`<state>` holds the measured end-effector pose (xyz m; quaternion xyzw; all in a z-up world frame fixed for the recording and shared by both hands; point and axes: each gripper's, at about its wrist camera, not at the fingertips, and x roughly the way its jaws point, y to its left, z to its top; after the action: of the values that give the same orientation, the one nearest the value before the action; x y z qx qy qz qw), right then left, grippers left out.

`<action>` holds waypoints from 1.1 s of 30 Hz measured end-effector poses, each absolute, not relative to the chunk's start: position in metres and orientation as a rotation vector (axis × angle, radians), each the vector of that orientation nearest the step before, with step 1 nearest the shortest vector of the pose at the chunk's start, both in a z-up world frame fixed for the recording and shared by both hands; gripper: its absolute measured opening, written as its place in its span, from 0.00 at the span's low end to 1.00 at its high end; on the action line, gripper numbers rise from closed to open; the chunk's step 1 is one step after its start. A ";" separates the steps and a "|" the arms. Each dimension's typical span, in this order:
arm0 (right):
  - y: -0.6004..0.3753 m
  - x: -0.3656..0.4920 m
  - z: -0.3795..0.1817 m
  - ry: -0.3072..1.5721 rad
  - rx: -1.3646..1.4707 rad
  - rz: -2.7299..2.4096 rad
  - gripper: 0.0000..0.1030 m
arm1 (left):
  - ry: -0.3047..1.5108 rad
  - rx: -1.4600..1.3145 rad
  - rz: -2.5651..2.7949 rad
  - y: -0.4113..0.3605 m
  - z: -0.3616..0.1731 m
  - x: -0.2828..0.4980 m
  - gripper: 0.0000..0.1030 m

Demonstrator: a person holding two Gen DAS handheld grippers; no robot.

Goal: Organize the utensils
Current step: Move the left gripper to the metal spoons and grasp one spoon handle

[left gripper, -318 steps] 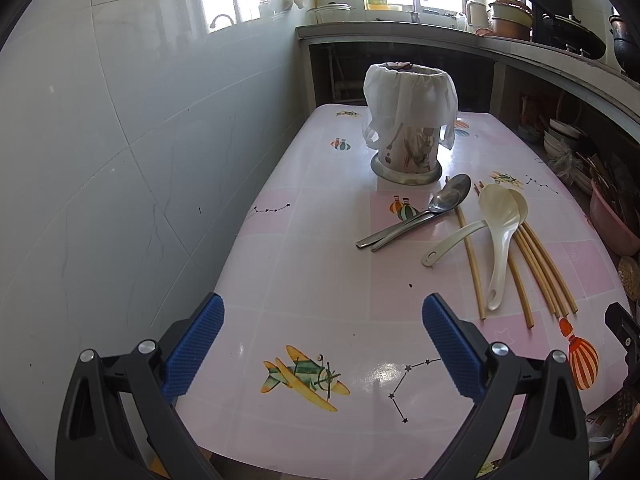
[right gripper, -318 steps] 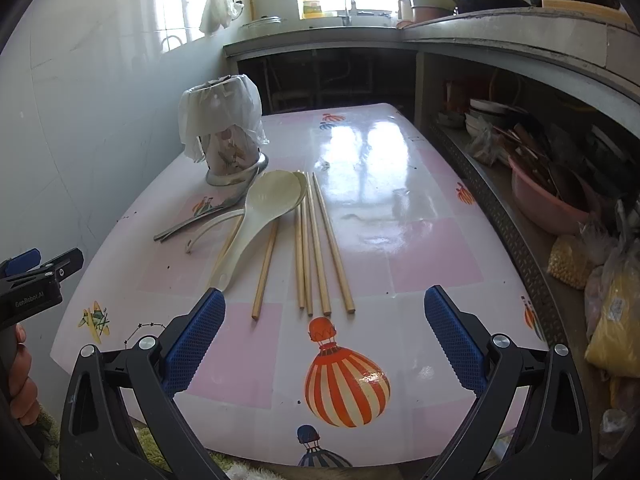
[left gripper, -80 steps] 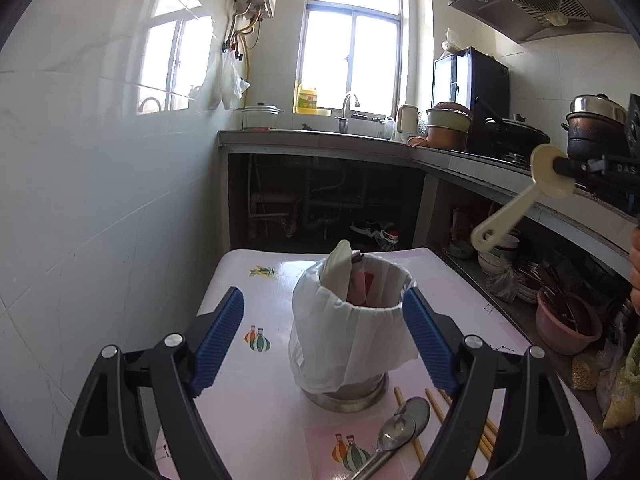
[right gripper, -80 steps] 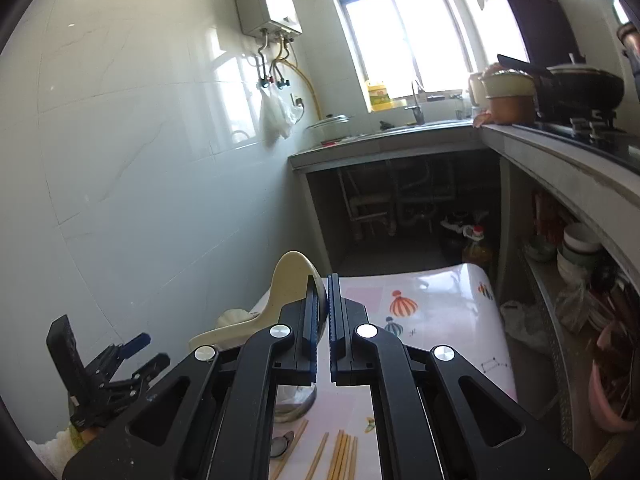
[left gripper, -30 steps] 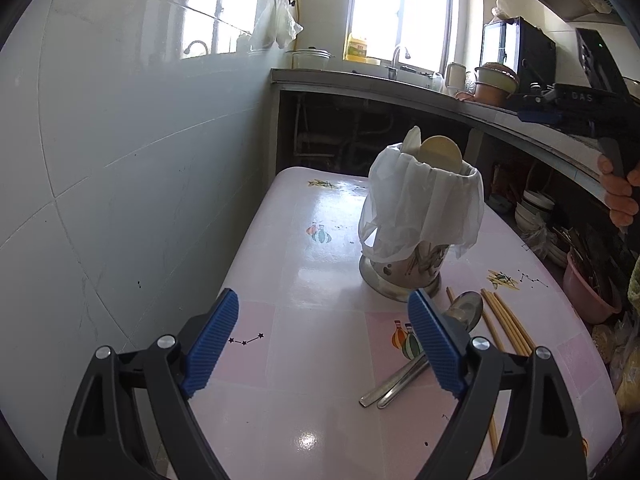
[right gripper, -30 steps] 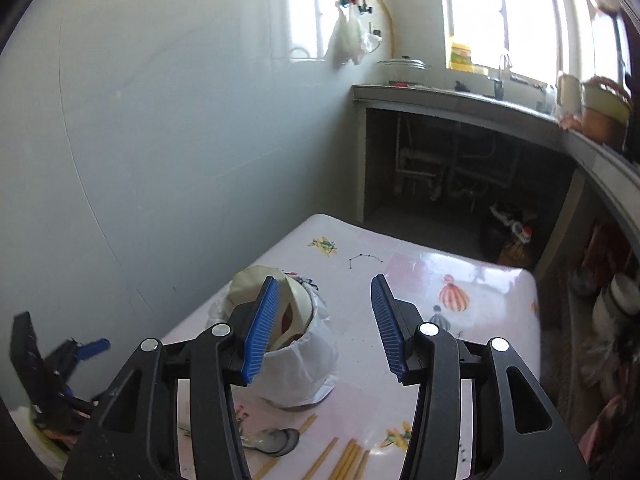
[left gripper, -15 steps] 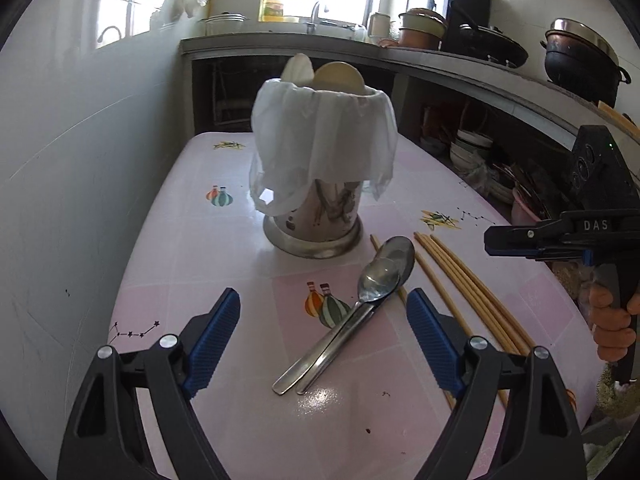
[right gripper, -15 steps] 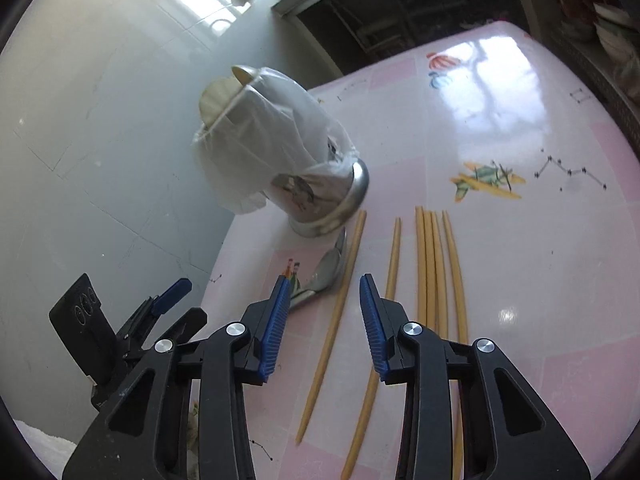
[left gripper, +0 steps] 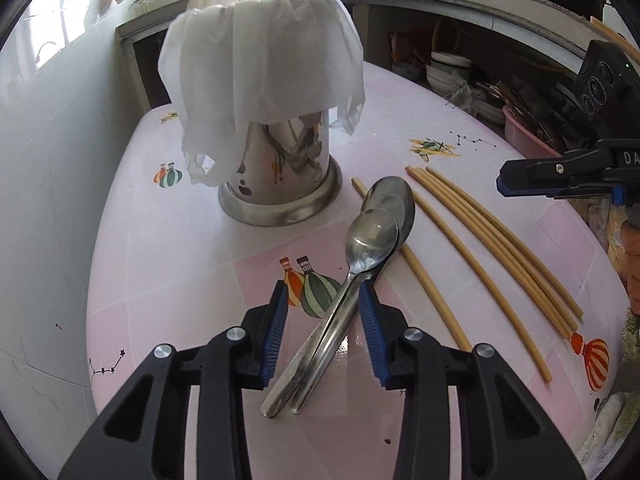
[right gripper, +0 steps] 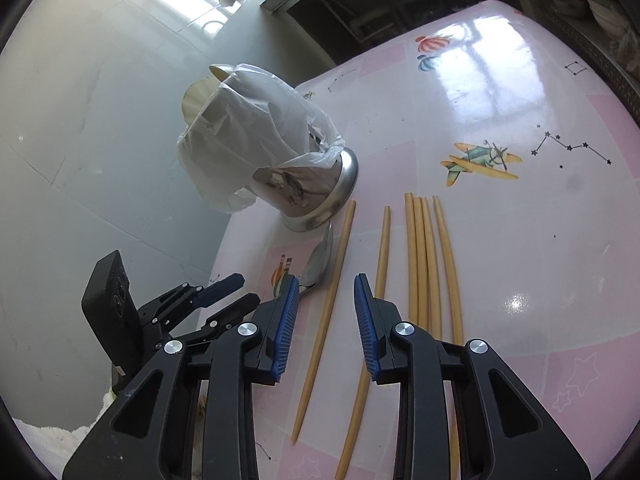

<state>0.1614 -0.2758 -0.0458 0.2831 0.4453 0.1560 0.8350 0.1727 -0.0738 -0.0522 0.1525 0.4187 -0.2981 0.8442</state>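
Two steel spoons (left gripper: 360,264) lie stacked on the pink table (left gripper: 168,248), bowls toward the utensil holder (left gripper: 276,136), which is draped in a white bag with two cream ladles inside. My left gripper (left gripper: 323,312) is open, its jaws straddling the spoon handles. Several wooden chopsticks (left gripper: 480,236) lie to the right. My right gripper (right gripper: 325,304) is open low over the leftmost chopsticks (right gripper: 332,300), one stick between its jaws. The holder (right gripper: 280,160) and a spoon bowl (right gripper: 320,260) show ahead of it.
A white tiled wall (left gripper: 48,160) runs along the table's left edge. Shelves with bowls and a pink basin (left gripper: 520,128) stand past the right edge. The far half of the table (right gripper: 500,80) is bare and glossy.
My left gripper has dropped and moved forward, narrowing its jaws around the spoon handles. My right gripper has lowered toward the chopsticks, still open.
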 end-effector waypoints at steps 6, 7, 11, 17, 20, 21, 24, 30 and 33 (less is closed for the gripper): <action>-0.284 0.162 -0.050 0.940 0.614 0.317 0.28 | 0.951 0.337 -0.642 -0.078 -0.064 0.178 0.21; -0.285 0.162 -0.050 0.940 0.617 0.315 0.28 | 0.962 0.335 -0.642 -0.079 -0.067 0.177 0.19; -0.287 0.162 -0.053 0.939 0.620 0.313 0.28 | 0.979 0.309 -0.634 -0.081 -0.069 0.177 0.14; -0.285 0.163 -0.052 0.938 0.620 0.316 0.28 | 1.024 0.257 -0.602 -0.078 -0.069 0.179 0.01; -0.285 0.163 -0.052 0.937 0.620 0.314 0.28 | 1.050 0.200 -0.598 -0.072 -0.069 0.179 0.00; -0.285 0.163 -0.052 0.937 0.621 0.314 0.28 | 1.055 0.184 -0.595 -0.070 -0.069 0.178 0.00; -0.284 0.162 -0.051 0.936 0.618 0.312 0.28 | 1.065 0.154 -0.588 -0.067 -0.069 0.172 0.00; -0.280 0.163 -0.049 0.936 0.610 0.314 0.28 | 1.124 0.033 -0.560 -0.056 -0.069 0.153 0.00; -0.276 0.163 -0.049 0.939 0.599 0.318 0.28 | 1.138 -0.041 -0.517 -0.047 -0.067 0.140 0.00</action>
<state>0.1634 -0.2763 -0.0489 0.2829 0.4439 0.1501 0.8369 0.1403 -0.0466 -0.0668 -0.0191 0.5325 -0.2421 0.8108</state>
